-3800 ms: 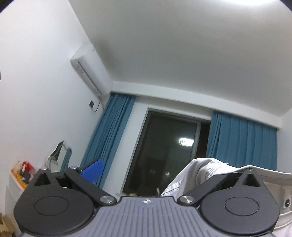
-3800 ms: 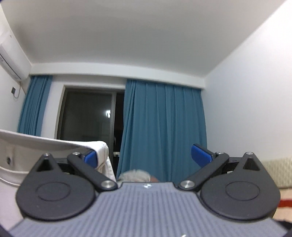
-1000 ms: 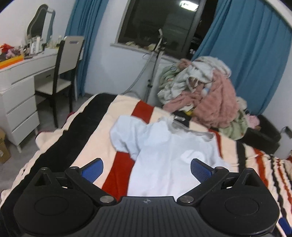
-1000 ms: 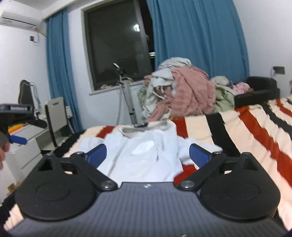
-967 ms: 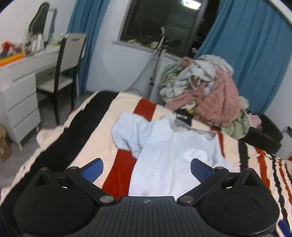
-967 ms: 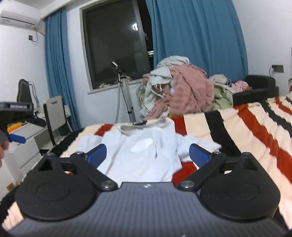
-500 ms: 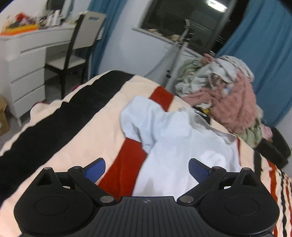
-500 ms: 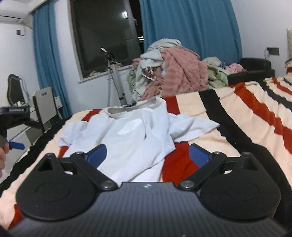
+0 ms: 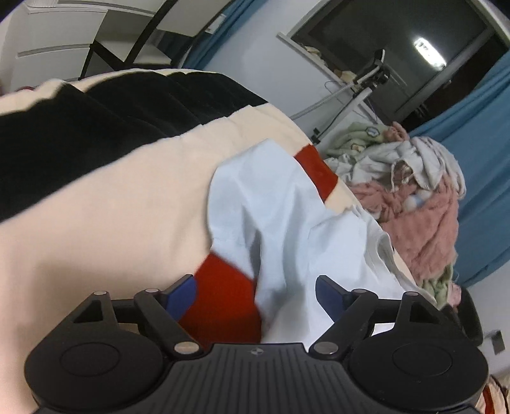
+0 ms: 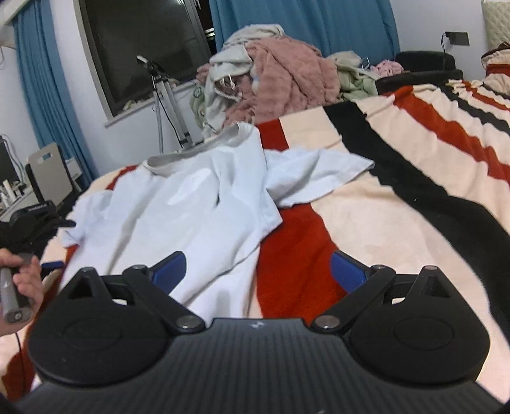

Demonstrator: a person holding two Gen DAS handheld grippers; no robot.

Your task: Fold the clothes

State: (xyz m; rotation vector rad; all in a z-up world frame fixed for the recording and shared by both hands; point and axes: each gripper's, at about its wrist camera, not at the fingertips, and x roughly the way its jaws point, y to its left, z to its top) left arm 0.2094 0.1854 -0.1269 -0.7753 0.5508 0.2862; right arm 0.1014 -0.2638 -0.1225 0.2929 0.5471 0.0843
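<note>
A pale blue T-shirt [image 10: 191, 203] lies rumpled on the striped blanket [image 10: 398, 178], collar at the far end, one sleeve spread to the right. In the left wrist view the shirt [image 9: 287, 223] lies just ahead, its near sleeve bunched. My left gripper [image 9: 255, 291] is open and empty, low over the shirt's left side. My right gripper [image 10: 258, 267] is open and empty above the shirt's lower right hem. The left gripper also shows at the left edge of the right wrist view [image 10: 32, 219], held by a hand.
A pile of clothes [image 10: 274, 70] with a pink fleece is heaped beyond the bed's far end, also in the left wrist view [image 9: 414, 197]. A tripod [image 10: 169, 105], a dark window and blue curtains [image 10: 302, 16] stand behind. A chair [image 10: 47, 172] is at the left.
Both grippers have tilted down from the ceiling and moved closer to the shirt. The left one has dropped low over its left sleeve. Both stay open.
</note>
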